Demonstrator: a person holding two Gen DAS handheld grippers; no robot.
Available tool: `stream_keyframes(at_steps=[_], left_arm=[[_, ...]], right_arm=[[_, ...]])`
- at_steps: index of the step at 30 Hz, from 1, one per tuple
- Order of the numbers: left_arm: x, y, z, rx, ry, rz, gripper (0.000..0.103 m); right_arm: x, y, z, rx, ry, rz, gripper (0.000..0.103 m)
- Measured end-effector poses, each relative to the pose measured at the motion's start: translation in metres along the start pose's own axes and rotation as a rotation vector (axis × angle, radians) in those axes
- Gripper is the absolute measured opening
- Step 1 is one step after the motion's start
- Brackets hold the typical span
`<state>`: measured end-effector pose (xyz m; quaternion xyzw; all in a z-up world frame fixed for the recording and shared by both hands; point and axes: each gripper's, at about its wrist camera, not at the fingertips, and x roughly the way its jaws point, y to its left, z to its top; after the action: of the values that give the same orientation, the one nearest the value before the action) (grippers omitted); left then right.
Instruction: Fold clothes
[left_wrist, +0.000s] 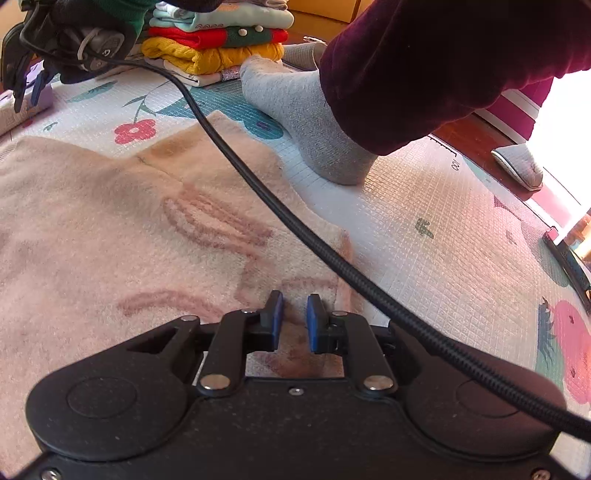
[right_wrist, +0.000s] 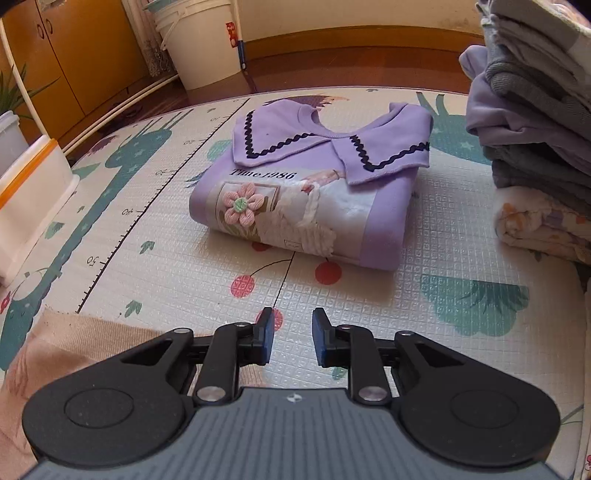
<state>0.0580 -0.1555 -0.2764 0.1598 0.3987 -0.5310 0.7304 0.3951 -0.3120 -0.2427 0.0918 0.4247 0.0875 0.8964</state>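
A fuzzy pale pink garment (left_wrist: 122, 221) with darker pink line patterns lies spread flat on the play mat (left_wrist: 424, 206). My left gripper (left_wrist: 294, 314) hovers open just over its right part, nothing between the blue pads. In the right wrist view my right gripper (right_wrist: 289, 332) is open above bare mat (right_wrist: 184, 258), with a corner of the pink garment (right_wrist: 66, 343) at lower left. A folded purple top (right_wrist: 306, 192) with a black-trimmed collar and a flower patch lies ahead of it. The right gripper (left_wrist: 26, 85) also shows at the upper left of the left wrist view.
A person's grey-socked foot (left_wrist: 306, 114) and dark red trouser leg (left_wrist: 443, 55) stand on the mat beside the garment. A black cable (left_wrist: 280, 214) crosses over it. Folded stacks (left_wrist: 218, 40) sit at the back; another pile (right_wrist: 535, 129) at right. A white bin (right_wrist: 33, 195), a bucket (right_wrist: 199, 40), a slipper (left_wrist: 521, 166).
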Motion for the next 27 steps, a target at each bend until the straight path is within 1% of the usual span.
stream_keyframes(at_steps=[2,6,7,8,9,11,14,16,18,20,21,22,23,24,25,26,27], left_arm=[[0.001,0.001,0.001,-0.022,0.009,0.002,0.011],[-0.01,0.015,0.003,-0.18,0.032,-0.019,0.013],[-0.02,0.022,0.0,-0.228,0.023,-0.025,0.013],[-0.029,0.029,-0.004,-0.261,0.019,-0.029,0.013],[-0.04,0.037,-0.008,-0.292,0.02,-0.027,0.013],[-0.067,0.06,-0.023,-0.341,0.046,0.015,0.013],[-0.117,0.101,-0.048,-0.415,0.076,0.108,0.013],[-0.16,0.136,-0.062,-0.456,0.095,0.227,0.013],[-0.206,0.168,-0.076,-0.526,0.101,0.347,0.013],[-0.254,0.199,-0.092,-0.613,0.093,0.472,0.014],[-0.28,0.21,-0.102,-0.657,0.07,0.534,0.014],[-0.299,0.218,-0.11,-0.703,0.041,0.58,0.014],[-0.317,0.226,-0.119,-0.749,0.011,0.626,0.014],[-0.333,0.233,-0.127,-0.798,-0.022,0.666,0.014],[-0.343,0.238,-0.135,-0.855,-0.061,0.687,0.014],[-0.348,0.241,-0.142,-0.898,-0.09,0.696,0.014],[-0.347,0.245,-0.146,-0.926,-0.102,0.697,0.013]], right_arm=[[-0.018,0.009,0.002,-0.029,-0.005,-0.004,0.025],[-0.054,0.046,-0.015,-0.169,0.021,0.007,0.025],[-0.063,0.056,-0.022,-0.194,0.025,0.02,0.026],[-0.073,0.066,-0.028,-0.219,0.03,0.032,0.032],[-0.083,0.076,-0.035,-0.233,0.025,0.041,0.034],[-0.102,0.091,-0.051,-0.177,0.009,0.077,0.036],[-0.124,0.115,-0.083,-0.061,-0.02,0.122,0.036],[-0.13,0.14,-0.11,-0.046,-0.012,0.149,0.036],[-0.131,0.18,-0.144,-0.128,0.03,0.185,0.035],[-0.134,0.231,-0.183,-0.288,0.077,0.245,0.034],[-0.135,0.257,-0.204,-0.376,0.1,0.278,0.032],[-0.137,0.281,-0.222,-0.453,0.118,0.309,0.029],[-0.14,0.302,-0.24,-0.523,0.134,0.338,0.028],[-0.141,0.318,-0.252,-0.569,0.145,0.361,0.028],[-0.141,0.329,-0.261,-0.597,0.153,0.379,0.027],[-0.141,0.34,-0.269,-0.626,0.162,0.397,0.027],[-0.141,0.351,-0.278,-0.655,0.17,0.415,0.027]])
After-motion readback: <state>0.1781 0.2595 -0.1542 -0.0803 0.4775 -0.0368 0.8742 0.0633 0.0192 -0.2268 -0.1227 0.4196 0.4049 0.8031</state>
